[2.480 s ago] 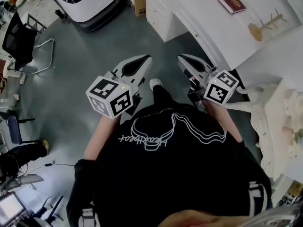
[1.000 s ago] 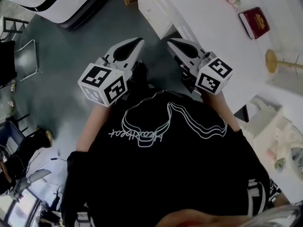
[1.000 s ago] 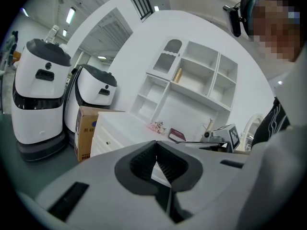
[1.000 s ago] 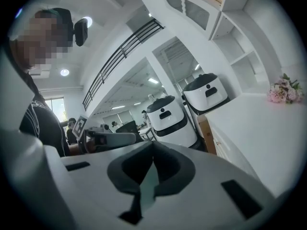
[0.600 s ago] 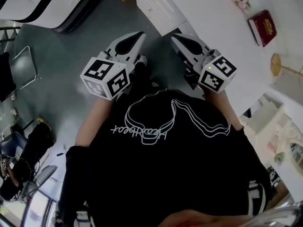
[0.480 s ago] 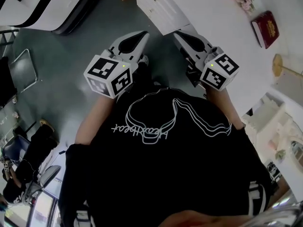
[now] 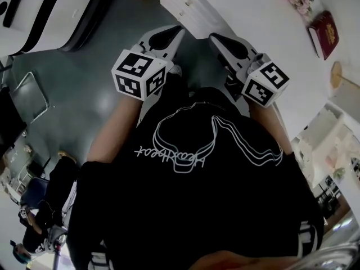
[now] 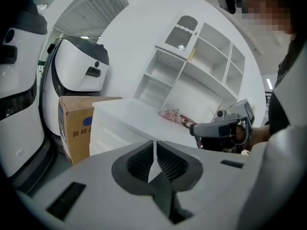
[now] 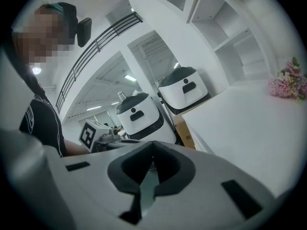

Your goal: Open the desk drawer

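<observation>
The white desk (image 7: 253, 21) ran along the top and right of the head view, with a large white wheeled machine (image 7: 45, 10) parked at the upper left. The desk's stack of drawers (image 7: 181, 9) sat at its near end, every front flush and closed, with a cardboard box (image 8: 76, 123) just beside it. Their handles were too small to make out. Both tools pointed towards that stack without touching it. The left gripper (image 8: 154, 143) had its jaws pressed together on nothing, and the right gripper (image 9: 152, 146) was likewise closed and empty. A red book (image 7: 324, 34) and pink flowers (image 9: 287, 86) lay farther along the desktop, well away. The main risk seemed to be arriving with the jaws shut. They could knock the drawer front or skid off the handle, and a poor bite would probably slip once pulled.
</observation>
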`<state>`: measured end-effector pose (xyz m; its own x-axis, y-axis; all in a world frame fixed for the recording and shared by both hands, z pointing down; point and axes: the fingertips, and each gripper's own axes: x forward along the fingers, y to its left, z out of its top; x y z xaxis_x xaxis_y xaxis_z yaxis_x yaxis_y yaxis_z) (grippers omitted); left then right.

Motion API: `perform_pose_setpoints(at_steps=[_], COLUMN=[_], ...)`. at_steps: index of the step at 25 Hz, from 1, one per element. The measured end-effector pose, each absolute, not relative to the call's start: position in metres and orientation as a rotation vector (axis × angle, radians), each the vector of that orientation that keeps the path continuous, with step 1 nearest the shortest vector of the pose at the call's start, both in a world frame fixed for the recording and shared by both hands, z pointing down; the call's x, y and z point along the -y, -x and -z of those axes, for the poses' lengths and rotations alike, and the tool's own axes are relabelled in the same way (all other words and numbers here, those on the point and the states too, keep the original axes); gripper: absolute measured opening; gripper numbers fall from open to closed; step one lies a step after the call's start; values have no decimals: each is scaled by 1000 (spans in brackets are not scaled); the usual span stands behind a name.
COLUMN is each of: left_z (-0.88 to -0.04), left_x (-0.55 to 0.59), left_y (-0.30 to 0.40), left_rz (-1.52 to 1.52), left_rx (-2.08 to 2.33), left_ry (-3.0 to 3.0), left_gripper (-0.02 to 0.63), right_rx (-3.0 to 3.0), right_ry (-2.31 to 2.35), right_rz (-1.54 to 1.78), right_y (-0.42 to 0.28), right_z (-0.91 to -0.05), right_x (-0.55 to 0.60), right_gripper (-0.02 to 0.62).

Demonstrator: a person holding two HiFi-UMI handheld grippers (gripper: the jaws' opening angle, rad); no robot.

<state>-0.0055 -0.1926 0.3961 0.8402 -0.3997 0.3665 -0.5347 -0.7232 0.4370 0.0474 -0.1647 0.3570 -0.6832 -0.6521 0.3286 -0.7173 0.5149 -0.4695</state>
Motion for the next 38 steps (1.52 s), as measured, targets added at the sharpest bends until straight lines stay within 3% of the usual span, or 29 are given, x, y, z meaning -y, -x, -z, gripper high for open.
perform_pose_setpoints(at_steps=[4, 17, 26, 38], left_z=[-424, -525, -583, -599], left_x=[219, 277, 296, 304], left_y=[0, -31, -52, -72], left_rz=[-389, -600, -752, -812], left_rx=[692, 662, 605, 537], left_ry=[-2474, -2391, -2400, -2418], left_gripper=[20, 164, 167, 164], right_rx=[2637, 2647, 2642, 2645], right_ry=[-1180, -1000, -1007, -970], right_rz=[-882, -902, -962, -959], right_y=[-48, -42, -42, -38], right_z=[-365, -393, -409, -408], right_x=[179, 215, 217, 215], right_gripper=[5, 5, 6, 5])
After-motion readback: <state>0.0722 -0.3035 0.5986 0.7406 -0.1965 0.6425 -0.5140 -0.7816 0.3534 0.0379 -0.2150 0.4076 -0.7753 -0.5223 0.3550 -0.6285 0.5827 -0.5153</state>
